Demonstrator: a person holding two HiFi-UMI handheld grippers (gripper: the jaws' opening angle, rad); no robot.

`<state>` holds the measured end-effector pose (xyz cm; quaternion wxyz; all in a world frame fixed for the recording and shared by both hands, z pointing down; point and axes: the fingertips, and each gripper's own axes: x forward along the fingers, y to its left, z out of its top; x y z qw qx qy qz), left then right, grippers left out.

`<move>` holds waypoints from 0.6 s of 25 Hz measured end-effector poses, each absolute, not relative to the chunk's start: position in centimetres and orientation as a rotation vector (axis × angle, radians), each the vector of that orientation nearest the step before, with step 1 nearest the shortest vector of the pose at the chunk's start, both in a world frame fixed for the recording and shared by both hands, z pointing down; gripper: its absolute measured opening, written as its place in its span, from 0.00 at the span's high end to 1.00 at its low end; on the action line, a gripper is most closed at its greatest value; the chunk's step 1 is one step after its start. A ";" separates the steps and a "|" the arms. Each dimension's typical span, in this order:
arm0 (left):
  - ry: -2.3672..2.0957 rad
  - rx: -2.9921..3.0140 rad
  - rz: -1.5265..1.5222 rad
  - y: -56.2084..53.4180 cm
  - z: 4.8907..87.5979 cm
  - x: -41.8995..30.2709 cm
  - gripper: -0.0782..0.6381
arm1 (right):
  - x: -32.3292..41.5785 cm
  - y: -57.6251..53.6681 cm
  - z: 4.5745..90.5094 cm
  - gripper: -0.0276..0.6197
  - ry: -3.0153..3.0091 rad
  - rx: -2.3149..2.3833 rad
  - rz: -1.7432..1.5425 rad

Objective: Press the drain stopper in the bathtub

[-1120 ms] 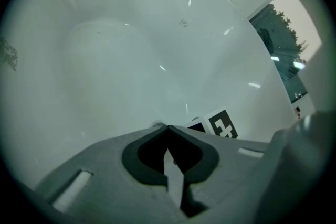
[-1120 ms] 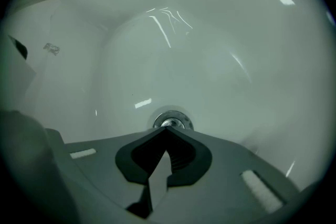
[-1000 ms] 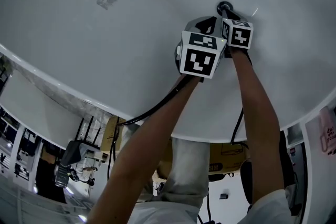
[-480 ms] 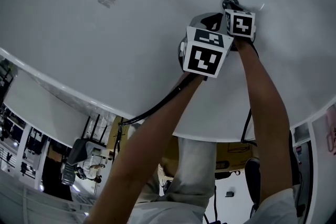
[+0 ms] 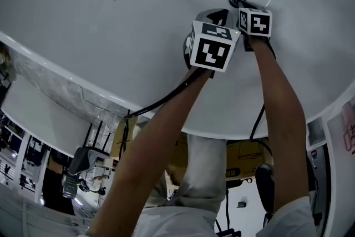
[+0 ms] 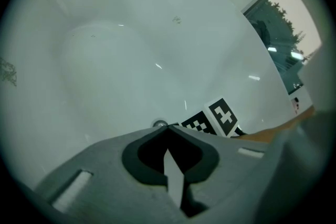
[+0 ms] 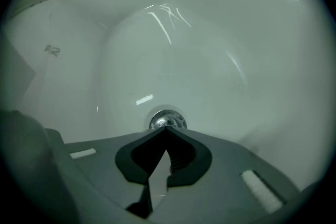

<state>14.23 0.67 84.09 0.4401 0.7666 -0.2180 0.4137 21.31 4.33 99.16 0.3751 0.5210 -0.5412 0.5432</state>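
Head view, glossy white bathtub point(image 5: 111, 53), left claw point(image 6: 168, 129) pinched together, right claw point(image 7: 167, 132) likewise, tips at chrome drain stopper point(image 7: 167, 120)

Workshop or test lab: bathtub point(image 5: 83, 36) standing among cardboard boxes point(image 5: 242, 156).

Small round shiny chrome drain stopper point(image 7: 167, 120) sits flat in the bottom of the glossy white curved bathtub point(image 7: 178, 44), inside a thin metal ring. It's right at the closed tips of the right gripper point(image 7: 166, 131), and honestly I can't tell if they're actually touching it. From the left gripper point(image 6: 168, 129) it just peeks out beyond the tips, slightly to their left. The tub is smooth, with one faint grey smudge up on the wall.
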 end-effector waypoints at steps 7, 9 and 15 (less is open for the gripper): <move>-0.546 1.927 1.003 1.0 82.0 13.7 0.89 | 21.2 3.2 96.4 0.95 -1.392 1.450 1.409; -0.556 1.925 1.000 1.2 81.5 13.2 0.89 | 20.7 2.6 95.4 0.95 -1.404 1.489 1.422; -0.561 1.964 0.978 2.0 78.2 12.7 0.89 | 20.0 1.5 90.5 0.95 -1.469 1.608 1.413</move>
